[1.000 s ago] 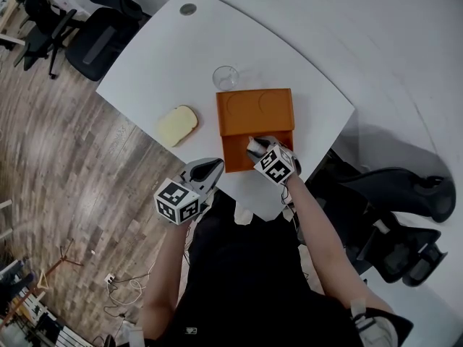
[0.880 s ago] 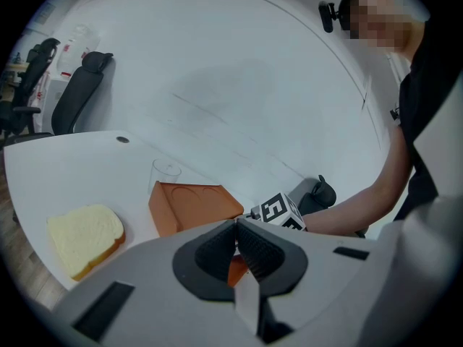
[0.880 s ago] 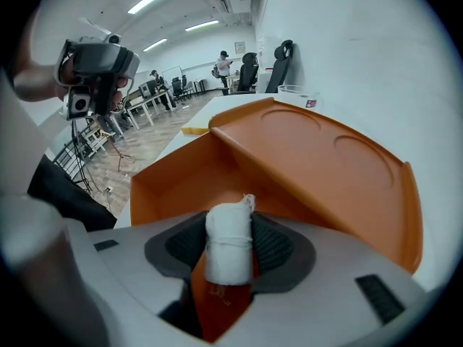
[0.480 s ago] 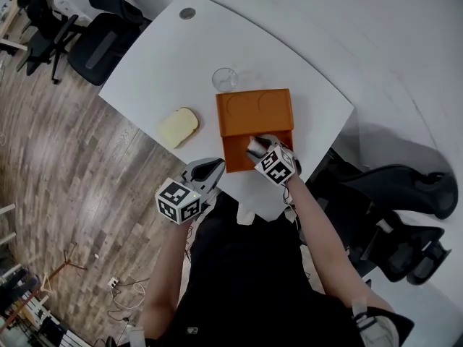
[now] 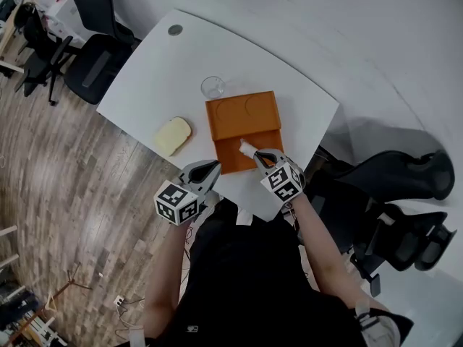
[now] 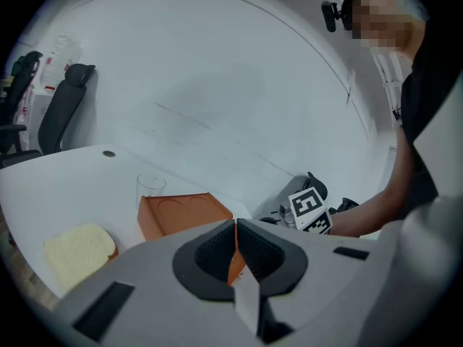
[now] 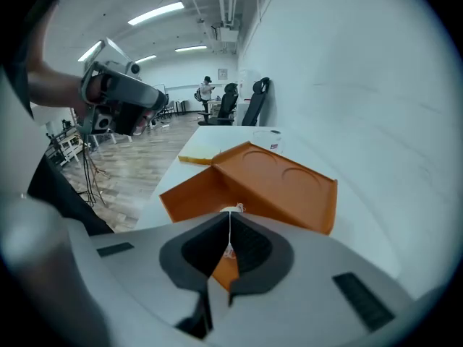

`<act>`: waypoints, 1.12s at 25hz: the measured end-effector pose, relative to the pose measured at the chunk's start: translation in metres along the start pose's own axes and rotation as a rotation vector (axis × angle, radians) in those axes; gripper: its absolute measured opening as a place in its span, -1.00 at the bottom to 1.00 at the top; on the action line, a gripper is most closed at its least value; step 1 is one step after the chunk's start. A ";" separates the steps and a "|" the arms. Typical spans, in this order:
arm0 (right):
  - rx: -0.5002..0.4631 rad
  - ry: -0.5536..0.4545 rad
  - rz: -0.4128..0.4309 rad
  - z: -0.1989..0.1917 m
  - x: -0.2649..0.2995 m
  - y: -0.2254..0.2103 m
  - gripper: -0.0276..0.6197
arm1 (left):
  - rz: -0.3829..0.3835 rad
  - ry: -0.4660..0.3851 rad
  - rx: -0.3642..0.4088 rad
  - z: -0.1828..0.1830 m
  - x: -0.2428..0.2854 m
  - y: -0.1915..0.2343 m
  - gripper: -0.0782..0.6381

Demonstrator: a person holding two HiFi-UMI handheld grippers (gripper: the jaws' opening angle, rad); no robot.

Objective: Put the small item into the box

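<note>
The person stood at the near edge of a white table (image 5: pixel 159 71) with a gripper in each hand. An orange box (image 5: pixel 244 114) sat on the table in front of them. Its lid was thrown back and tilted up on the far side, with two round hollows showing in it.

The small item (image 5: pixel 246 148), a little white thing, lay inside the open lower part of the box, toward its right side. The right gripper (image 5: pixel 260 156) hung over the near right part of the box with its jaws clenched together and nothing between the pads. The item sat just ahead of its tips, let go.

The left gripper (image 5: pixel 211 167) was also clenched and empty. It was held by the box's near left corner at the table's edge; only the orange of the box showed through the thin line between its pads.

Behind the box stood a clear glass (image 5: pixel 213 87), close to the lid's far left corner. To the left of the box, well apart from it, lay a pale yellow slice of bread (image 5: pixel 173 136). Black office chairs stood beyond the far left corner of the table (image 5: pixel 98 53) and to the person's right (image 5: pixel 394 176), with wooden floor (image 5: pixel 58 179) on the left.
</note>
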State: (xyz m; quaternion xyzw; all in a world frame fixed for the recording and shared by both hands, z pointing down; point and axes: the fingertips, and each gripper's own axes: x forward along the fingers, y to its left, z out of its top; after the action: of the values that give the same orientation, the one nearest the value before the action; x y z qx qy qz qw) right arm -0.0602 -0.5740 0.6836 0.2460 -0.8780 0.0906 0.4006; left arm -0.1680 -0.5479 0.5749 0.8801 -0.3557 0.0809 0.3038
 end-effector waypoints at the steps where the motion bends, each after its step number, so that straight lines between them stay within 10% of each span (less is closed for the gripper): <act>1: 0.002 -0.010 -0.012 -0.001 -0.008 0.001 -0.90 | -0.003 -0.002 0.007 0.000 -0.001 -0.002 -0.74; 8: 0.209 -0.198 -0.050 0.016 -0.068 0.009 -0.90 | -0.011 -0.026 0.033 -0.001 -0.009 -0.011 -0.74; 28: 0.145 -0.260 -0.137 0.020 -0.114 0.025 -0.90 | -0.036 -0.010 0.087 -0.010 -0.017 -0.030 -0.74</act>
State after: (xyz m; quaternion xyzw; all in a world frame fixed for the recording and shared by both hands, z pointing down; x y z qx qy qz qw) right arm -0.0223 -0.5186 0.5857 0.3430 -0.8948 0.0935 0.2700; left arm -0.1597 -0.5152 0.5623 0.8992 -0.3376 0.0863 0.2646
